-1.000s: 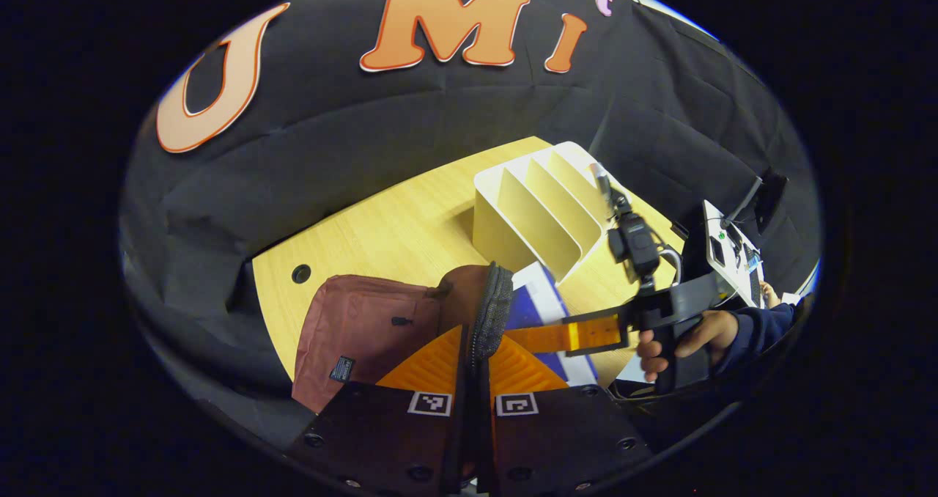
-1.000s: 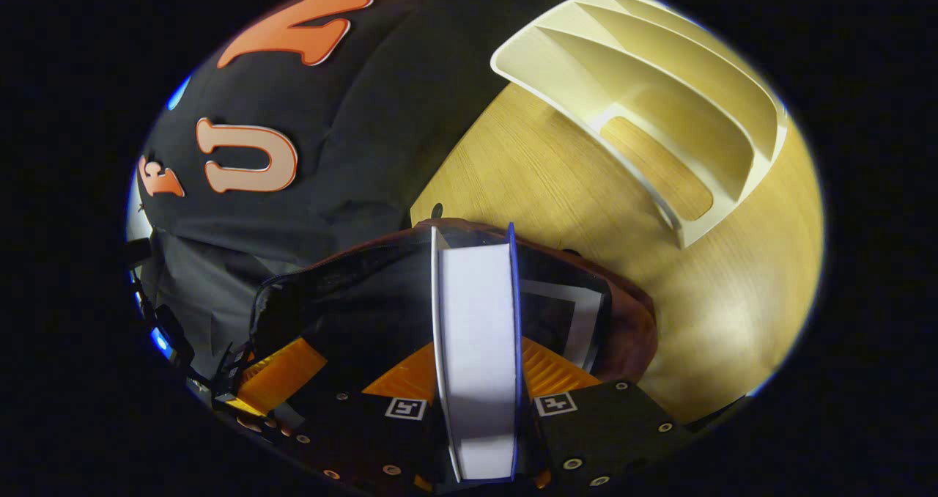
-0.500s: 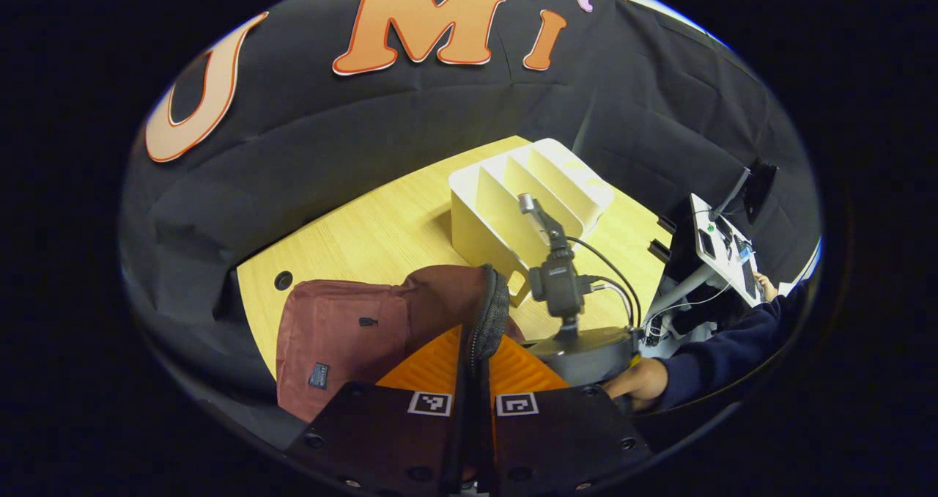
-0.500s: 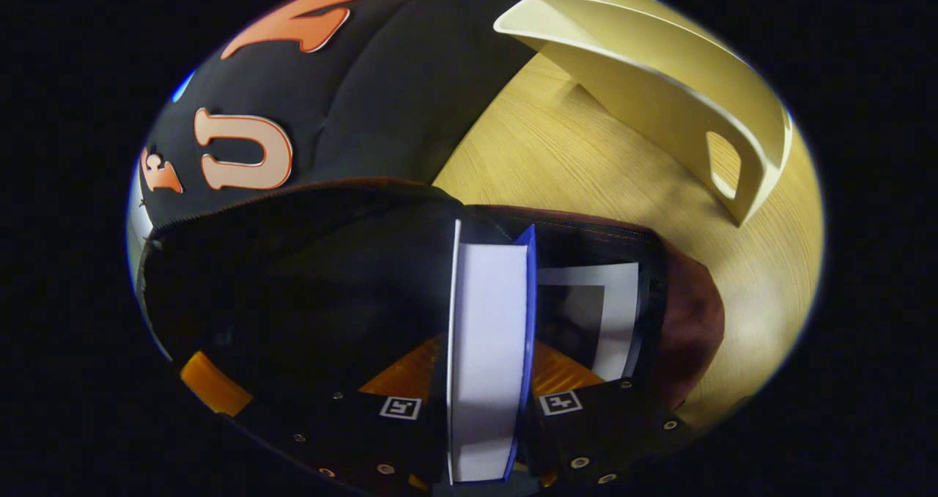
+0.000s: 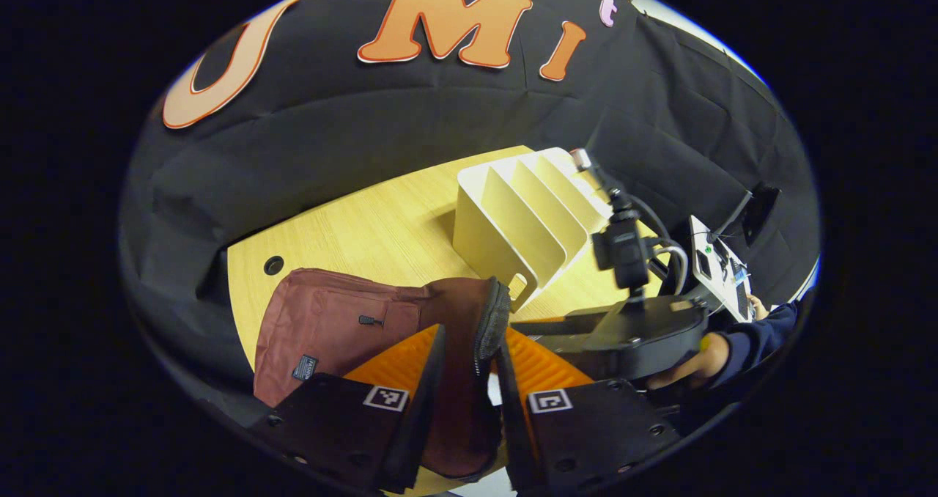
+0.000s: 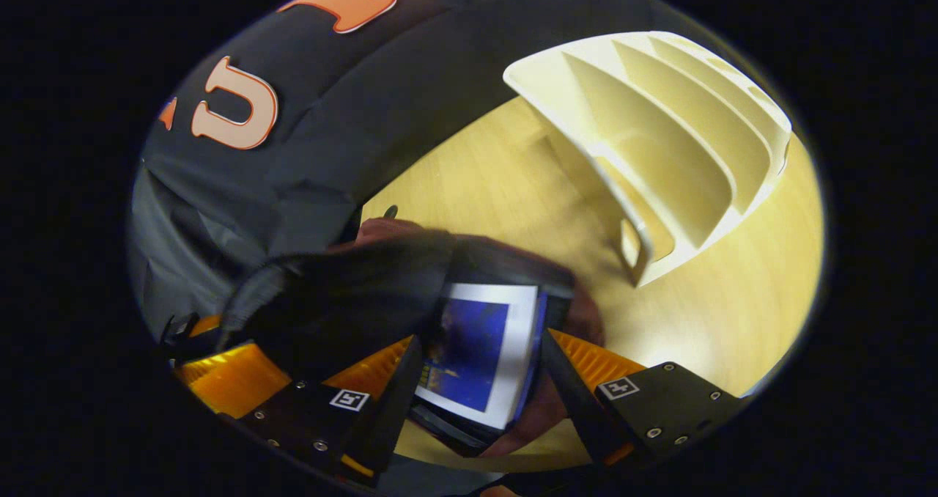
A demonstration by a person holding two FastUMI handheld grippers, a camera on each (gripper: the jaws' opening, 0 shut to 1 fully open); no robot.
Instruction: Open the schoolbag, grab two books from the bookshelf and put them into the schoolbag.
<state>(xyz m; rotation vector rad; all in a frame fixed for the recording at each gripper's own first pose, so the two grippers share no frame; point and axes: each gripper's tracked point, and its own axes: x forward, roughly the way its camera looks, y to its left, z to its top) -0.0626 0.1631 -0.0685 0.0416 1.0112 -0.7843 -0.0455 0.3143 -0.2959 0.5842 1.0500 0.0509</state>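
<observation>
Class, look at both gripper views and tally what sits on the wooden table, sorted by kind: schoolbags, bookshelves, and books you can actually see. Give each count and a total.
Schoolbags: 1, the maroon schoolbag, lying on the table.
Bookshelves: 1, the cream bookshelf, its slots empty.
Books: 1 seen, a blue-covered book in the schoolbag's mouth.
Total: 3
</observation>
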